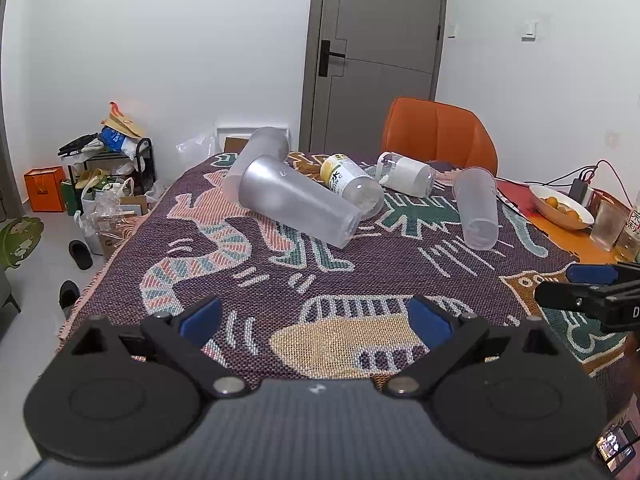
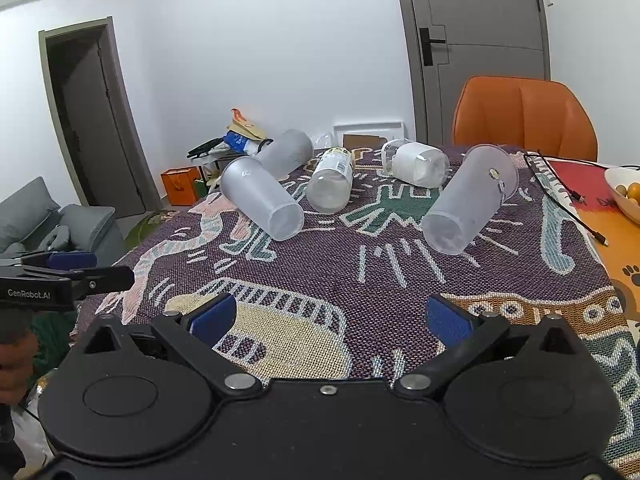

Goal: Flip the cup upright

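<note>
Several plastic cups lie on their sides on a patterned cloth. A frosted cup lies at centre left, with another frosted cup behind it. A clear cup with a yellow label and a cup with a white sleeve lie further back. A frosted cup lies at the right. My left gripper and my right gripper are open and empty, low over the near cloth, well short of the cups.
An orange chair stands behind the table. A white bowl of oranges, cables and a glass sit at the right. Bags and boxes clutter the floor at the left.
</note>
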A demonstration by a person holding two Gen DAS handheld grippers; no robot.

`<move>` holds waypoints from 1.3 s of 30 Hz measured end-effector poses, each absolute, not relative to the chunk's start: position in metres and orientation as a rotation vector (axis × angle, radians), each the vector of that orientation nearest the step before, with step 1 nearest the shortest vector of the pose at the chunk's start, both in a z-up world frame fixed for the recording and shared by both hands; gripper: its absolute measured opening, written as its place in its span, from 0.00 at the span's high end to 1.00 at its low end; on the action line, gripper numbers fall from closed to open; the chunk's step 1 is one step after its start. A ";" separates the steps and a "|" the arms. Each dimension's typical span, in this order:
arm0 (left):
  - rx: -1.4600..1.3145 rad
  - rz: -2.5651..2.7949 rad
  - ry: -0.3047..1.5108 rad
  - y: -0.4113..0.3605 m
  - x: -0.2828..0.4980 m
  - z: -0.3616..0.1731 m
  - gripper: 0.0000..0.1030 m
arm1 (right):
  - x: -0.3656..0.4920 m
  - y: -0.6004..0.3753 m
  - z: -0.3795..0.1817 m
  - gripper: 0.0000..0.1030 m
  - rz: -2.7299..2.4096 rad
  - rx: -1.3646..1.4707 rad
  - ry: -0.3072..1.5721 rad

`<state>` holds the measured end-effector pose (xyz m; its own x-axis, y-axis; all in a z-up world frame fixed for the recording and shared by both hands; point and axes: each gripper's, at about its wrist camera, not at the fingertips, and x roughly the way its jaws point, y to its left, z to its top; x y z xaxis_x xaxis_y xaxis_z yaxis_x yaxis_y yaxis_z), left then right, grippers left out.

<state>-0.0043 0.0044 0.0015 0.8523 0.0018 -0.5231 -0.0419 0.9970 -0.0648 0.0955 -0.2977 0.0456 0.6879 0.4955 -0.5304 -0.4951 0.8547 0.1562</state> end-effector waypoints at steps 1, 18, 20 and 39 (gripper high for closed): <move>-0.076 0.023 0.551 0.004 -0.004 0.002 0.04 | 0.095 -0.298 0.046 0.00 0.554 0.001 0.593; -0.074 0.023 0.544 0.006 -0.005 0.003 0.04 | 0.095 -0.297 0.045 0.00 0.552 -0.004 0.600; -0.074 0.023 0.544 0.006 -0.005 0.003 0.04 | 0.096 -0.297 0.045 0.00 0.551 -0.005 0.602; -0.073 0.024 0.550 0.007 -0.006 -0.003 0.04 | 0.101 -0.298 0.037 0.00 0.538 -0.005 0.627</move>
<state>-0.0064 0.0073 -0.0028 0.8521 0.0030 -0.5233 -0.0419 0.9972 -0.0626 0.1010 -0.2977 0.0367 0.6778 0.4771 -0.5594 -0.4798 0.8635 0.1550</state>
